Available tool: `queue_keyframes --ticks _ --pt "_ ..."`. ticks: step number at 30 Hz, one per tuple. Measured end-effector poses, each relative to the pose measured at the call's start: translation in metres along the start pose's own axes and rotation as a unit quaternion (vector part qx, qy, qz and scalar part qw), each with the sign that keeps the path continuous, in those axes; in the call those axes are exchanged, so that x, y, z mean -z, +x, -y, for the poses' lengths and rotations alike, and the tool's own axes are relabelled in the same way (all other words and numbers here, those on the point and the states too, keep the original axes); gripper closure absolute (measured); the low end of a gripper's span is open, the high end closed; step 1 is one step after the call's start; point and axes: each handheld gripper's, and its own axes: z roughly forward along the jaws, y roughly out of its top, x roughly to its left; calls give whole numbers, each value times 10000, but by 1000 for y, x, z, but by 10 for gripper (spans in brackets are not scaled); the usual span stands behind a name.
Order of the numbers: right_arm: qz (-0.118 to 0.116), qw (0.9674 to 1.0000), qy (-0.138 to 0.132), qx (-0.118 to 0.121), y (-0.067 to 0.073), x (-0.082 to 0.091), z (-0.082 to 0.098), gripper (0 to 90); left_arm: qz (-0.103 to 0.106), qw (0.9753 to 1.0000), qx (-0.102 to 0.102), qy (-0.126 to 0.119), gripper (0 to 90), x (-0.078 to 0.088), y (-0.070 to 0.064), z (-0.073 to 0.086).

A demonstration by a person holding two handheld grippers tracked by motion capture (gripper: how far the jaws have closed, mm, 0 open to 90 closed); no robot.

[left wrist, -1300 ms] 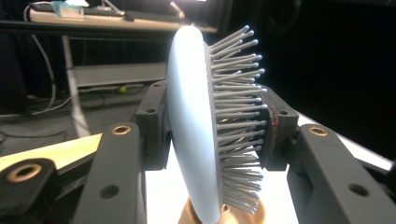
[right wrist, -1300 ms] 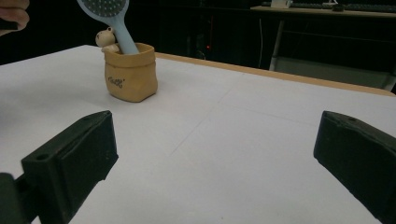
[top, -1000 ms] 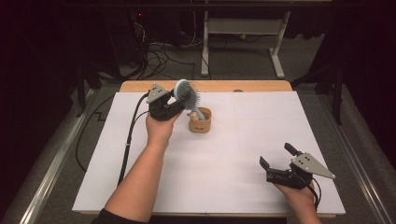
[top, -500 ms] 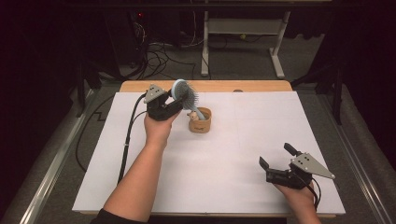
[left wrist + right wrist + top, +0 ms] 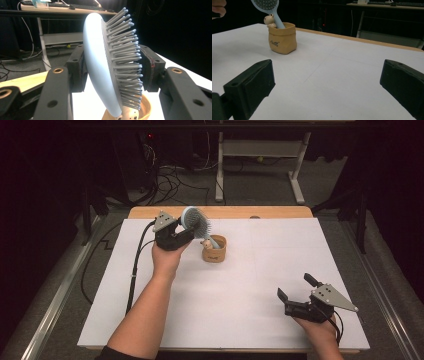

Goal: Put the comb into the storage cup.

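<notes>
Pale blue oval paddle hairbrush with grey ball-tipped bristles: handle end sits inside a small tan sack-shaped ceramic pot, head leaning up and out toward the left gripper. In the left gripper view the brush head stands between the 2 black jaws, smooth back toward one jaw, bristles toward the other. Both pads lie close against it, though contact on the bristle side is hard to confirm; jaws read as closed on the head.

Pot stands upright on the white sheet-covered table, left of centre and toward the far edge. A small beige animal figurine perches at its rim, just beside the brush handle. Dark lettering on the pot front, too small to read.

Right gripper: held low near the right front corner of the table, well apart from the pot. Jaws spread wide, nothing between them; right gripper view shows bare white sheet in the gap.

Bare wooden strip shows along the far table edge. Beyond it, cables on the floor and a white desk frame.
</notes>
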Motion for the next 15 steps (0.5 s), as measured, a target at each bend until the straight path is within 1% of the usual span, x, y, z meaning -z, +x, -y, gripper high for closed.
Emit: queue_keyframes --ticks 5,7,15 --pt "4 10000 11 9 0 -1 0 1 -13 10000 -35 -3 453 1 3 0" --pt "7 10000 10 6 0 0 0 1 -11 10000 23 22 448 1 3 -1" --pt "2 10000 24 28 1 -1 0 1 -31 10000 -65 46 427 1 2 1"
